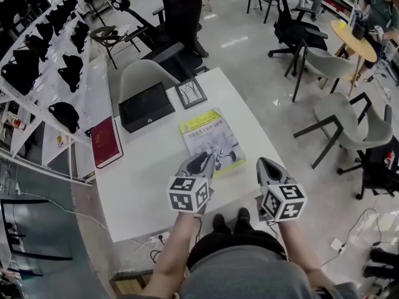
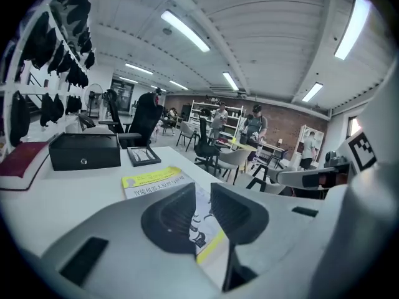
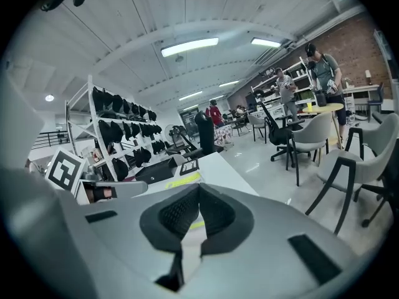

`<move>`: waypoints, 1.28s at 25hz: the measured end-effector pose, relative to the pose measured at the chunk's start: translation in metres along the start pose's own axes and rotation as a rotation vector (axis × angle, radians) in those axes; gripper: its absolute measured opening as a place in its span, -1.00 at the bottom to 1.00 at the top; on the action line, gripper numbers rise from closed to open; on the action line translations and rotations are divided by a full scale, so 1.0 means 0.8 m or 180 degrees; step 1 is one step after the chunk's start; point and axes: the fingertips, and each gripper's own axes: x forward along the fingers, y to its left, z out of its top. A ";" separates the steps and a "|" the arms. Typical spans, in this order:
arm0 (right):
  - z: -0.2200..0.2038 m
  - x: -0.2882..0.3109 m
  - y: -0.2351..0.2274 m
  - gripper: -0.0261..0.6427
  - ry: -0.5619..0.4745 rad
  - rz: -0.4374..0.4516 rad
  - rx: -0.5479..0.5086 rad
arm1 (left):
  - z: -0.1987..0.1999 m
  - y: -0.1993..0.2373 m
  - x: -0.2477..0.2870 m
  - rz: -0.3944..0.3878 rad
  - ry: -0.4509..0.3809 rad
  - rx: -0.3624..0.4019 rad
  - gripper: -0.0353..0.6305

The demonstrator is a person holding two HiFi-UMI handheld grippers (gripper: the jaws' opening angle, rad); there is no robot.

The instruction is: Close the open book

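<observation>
Head view: book (image 1: 212, 142) lay shut, cover up, on desk (image 1: 143, 185), task apparently done, so left tongs (image 1: 201, 162) hovered narrowly parted and empty, right tongs (image 1: 267, 166) pressed together, idle.

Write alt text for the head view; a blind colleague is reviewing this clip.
Seen from above, a person holds a left gripper and a right gripper at a white table, the left one at the near edge of a closed yellow-and-white book. Beyond it lie a black box, a small framed picture and a dark red book.
</observation>
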 end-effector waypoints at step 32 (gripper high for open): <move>0.032 0.006 0.024 -0.91 -0.0234 0.0151 -0.0447 | 0.020 0.040 -0.052 0.0507 -0.0518 -0.0123 -0.87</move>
